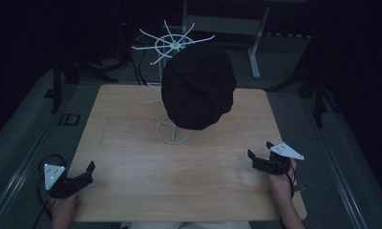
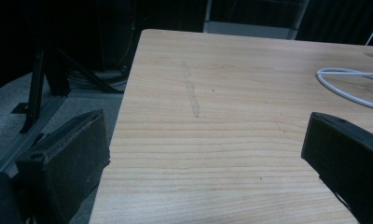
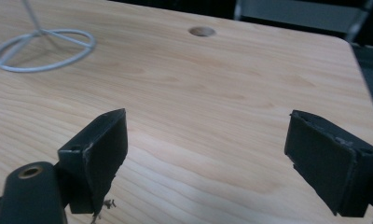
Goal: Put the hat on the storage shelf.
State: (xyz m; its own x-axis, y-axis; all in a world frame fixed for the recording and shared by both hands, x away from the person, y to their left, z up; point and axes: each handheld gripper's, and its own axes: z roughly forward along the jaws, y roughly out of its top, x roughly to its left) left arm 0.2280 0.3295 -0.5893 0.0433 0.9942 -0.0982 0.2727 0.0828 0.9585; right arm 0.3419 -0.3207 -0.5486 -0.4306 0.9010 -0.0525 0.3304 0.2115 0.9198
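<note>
On the worktop (image 1: 179, 176), near its front edge, you hold a claw in each hand, one toward each front corner, well apart. Your left claw (image 1: 86, 172) sits at the front left corner, partly over the edge, its jaws pointing right and slightly away from you; your left hand (image 1: 64, 210) comes up from below, gripping the handle from behind. Its jaws stand wide apart with nothing between them. Your right claw (image 1: 259, 153) rests toward the front right, jaws pointing left and a little away, with your right hand (image 1: 281, 183) and forearm rising from the bottom edge. Those jaws are also spread wide and empty, bare wood showing between them.

Farther back, at the middle of the worktop, stands a white wire rack (image 1: 174, 131) with a ring base and thin spokes at the top. A black hat (image 1: 198, 86) hangs on it, draped over one side, above the base. Both claws are well apart from the hat and rack. The room around is dark.
</note>
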